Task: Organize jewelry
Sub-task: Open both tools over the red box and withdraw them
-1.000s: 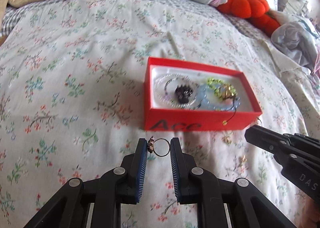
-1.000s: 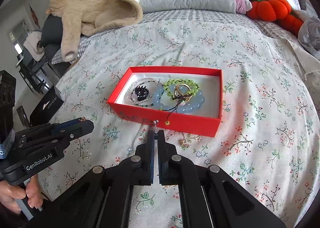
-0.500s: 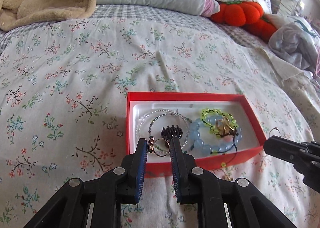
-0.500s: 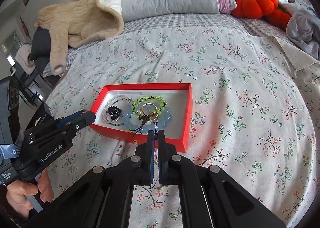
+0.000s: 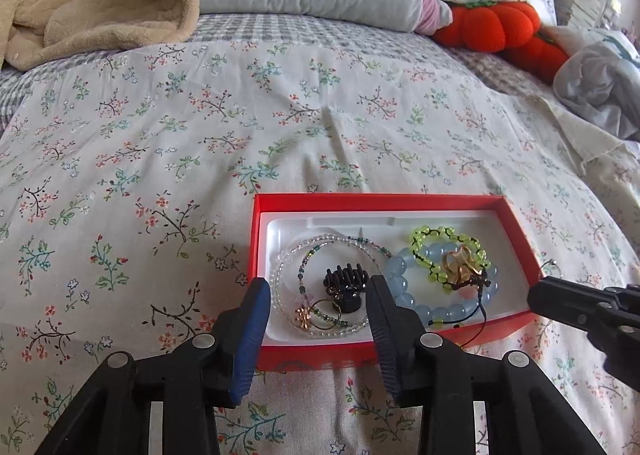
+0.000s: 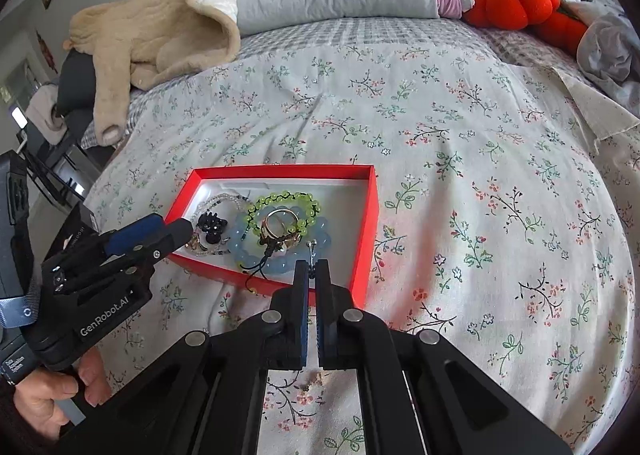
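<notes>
Red box (image 5: 516,215) on floral bedspread (image 5: 200,135), holding beaded bracelets, black claw clip (image 5: 346,285) and gold ring (image 5: 320,313) at its 7 o'clock corner; left gripper (image 5: 318,295) released, jaws wide over ring; right gripper (image 6: 312,275) clenched, apparently on thin wire earring (image 6: 311,249) at 5 o'clock rim.

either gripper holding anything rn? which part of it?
Left gripper: nothing; jaws open, the gold ring lies in the red box. Right gripper: shut on a small hoop earring, pinched at its lower part, top poking out.
</notes>
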Available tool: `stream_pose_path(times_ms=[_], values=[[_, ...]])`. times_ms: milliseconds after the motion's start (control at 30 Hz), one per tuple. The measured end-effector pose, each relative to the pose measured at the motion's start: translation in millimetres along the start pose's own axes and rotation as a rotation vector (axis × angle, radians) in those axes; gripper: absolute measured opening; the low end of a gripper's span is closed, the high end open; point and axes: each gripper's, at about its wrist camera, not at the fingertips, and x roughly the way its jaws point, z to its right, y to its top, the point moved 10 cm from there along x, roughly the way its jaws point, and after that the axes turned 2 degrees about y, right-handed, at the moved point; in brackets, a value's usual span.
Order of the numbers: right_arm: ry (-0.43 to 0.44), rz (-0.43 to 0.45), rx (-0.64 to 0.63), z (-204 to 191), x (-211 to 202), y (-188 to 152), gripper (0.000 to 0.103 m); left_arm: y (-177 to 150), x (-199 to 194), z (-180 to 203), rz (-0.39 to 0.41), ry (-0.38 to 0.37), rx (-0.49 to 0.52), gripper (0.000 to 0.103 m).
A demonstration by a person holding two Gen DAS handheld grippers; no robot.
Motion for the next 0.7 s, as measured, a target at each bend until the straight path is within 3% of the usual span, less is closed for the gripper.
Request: stream_pose_path(times_ms=[333, 500, 633, 700], values=[[-0.015, -0.006, 0.026, 9.4, 13.6, 11.8, 0.002, -5.4, -10.2, -10.2, -0.037, 0.013, -0.048, 0.045], [0.013, -0.013, 0.075, 11.8, 14.2, 14.8, 0.005, -12.7, -8.2, -13.5, -0.069, 0.023, -0.055, 0.054], [0.036, -0.013, 0.092, 13.7, 6.8, 14.8, 0.018, -20.8, -8.2, -15.0, -0.108, 0.024, -0.072, 0.059], [0.038, -0.016, 0.084, 12.5, 1.4, 13.0, 0.019, -26.5, -9.2, -16.3, -0.131, 0.034, -0.079, 0.062]])
